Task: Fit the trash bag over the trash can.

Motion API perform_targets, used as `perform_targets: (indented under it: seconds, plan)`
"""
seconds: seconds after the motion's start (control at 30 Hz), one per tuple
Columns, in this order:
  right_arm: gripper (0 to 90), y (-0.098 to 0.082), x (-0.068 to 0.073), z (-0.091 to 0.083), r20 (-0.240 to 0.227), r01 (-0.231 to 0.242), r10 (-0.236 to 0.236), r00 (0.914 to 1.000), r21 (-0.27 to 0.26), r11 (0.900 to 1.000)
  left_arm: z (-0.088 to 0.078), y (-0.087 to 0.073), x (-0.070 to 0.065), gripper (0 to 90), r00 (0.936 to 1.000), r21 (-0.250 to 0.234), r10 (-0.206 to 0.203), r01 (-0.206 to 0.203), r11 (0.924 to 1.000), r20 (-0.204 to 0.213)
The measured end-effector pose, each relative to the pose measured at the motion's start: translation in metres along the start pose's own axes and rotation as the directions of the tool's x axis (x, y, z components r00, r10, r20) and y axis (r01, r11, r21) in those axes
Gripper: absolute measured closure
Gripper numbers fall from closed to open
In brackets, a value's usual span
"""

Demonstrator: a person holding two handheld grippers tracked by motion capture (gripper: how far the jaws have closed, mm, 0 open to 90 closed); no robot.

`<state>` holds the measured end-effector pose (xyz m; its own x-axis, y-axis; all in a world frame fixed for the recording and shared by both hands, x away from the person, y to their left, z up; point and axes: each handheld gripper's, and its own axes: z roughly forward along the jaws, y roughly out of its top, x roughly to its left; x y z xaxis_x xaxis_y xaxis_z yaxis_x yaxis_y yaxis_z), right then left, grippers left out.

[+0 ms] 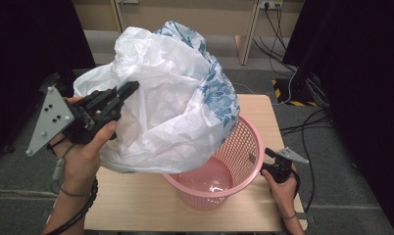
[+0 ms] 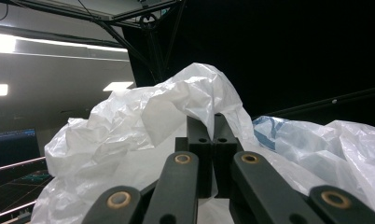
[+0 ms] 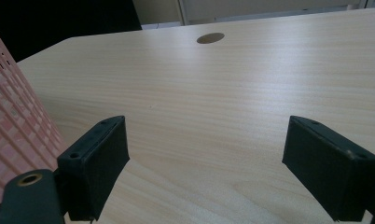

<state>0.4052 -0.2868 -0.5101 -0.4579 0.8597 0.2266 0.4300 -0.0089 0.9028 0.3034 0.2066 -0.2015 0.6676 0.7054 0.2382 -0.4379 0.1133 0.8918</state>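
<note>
Your left gripper (image 1: 129,90) pinches the white plastic bag (image 1: 160,98) above the pink basket's (image 1: 244,161) rim; your right gripper (image 3: 206,163) gapes empty over bare table (image 3: 223,93).

The billowing white plastic bag (image 1: 156,103) hangs over most of the pink basket (image 1: 244,147), blocking its mouth from the left and the back; a gap stays open at the front right rim. The wooden table (image 3: 232,93) beside the basket lies bare.
</note>
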Motion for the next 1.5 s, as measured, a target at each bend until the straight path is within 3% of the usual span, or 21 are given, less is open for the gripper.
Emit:
perform_targets:
  seconds: [1.5]
  plan:
    - [14.6,0.0,0.0,0.0,-0.002,-0.001,0.001,1.0,0.002,1.0,0.025,0.017,-0.015,90.0,0.9978,-0.062,0.021,-0.017,0.9979,0.062]
